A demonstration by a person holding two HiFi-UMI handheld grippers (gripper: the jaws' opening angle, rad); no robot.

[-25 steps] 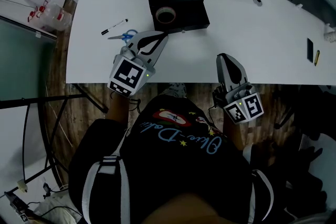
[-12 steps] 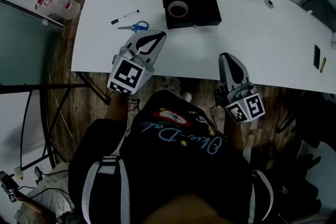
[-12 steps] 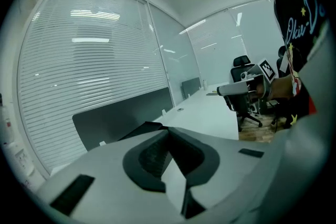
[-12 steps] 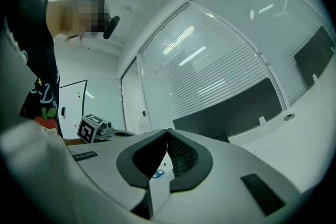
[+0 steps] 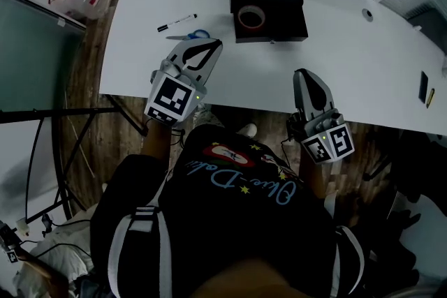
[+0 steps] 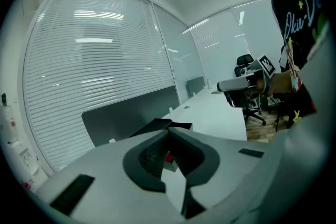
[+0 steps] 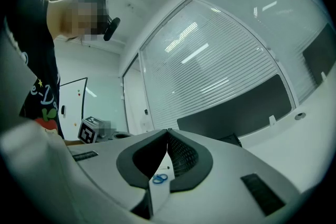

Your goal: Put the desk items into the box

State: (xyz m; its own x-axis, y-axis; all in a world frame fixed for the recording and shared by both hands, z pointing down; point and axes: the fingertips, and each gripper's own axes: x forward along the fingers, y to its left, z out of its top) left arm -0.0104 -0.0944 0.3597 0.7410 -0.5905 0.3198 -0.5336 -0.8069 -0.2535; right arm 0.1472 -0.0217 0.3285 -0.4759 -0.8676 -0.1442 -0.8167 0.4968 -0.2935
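Black box (image 5: 267,5) sits at the far edge of the white counter (image 5: 349,73), with a tape roll (image 5: 251,16) inside it. Versus a second ago, the left gripper (image 5: 217,45) has backed off the box's near-left corner and its tip is now apart from it. Scissors (image 5: 198,35) lie just beside that tip, with the marker (image 5: 177,22) beyond them. Right gripper (image 5: 302,73) is in roughly the same spot over the counter's near edge. Both grippers have jaw tips together, nothing clamped, touching no item.
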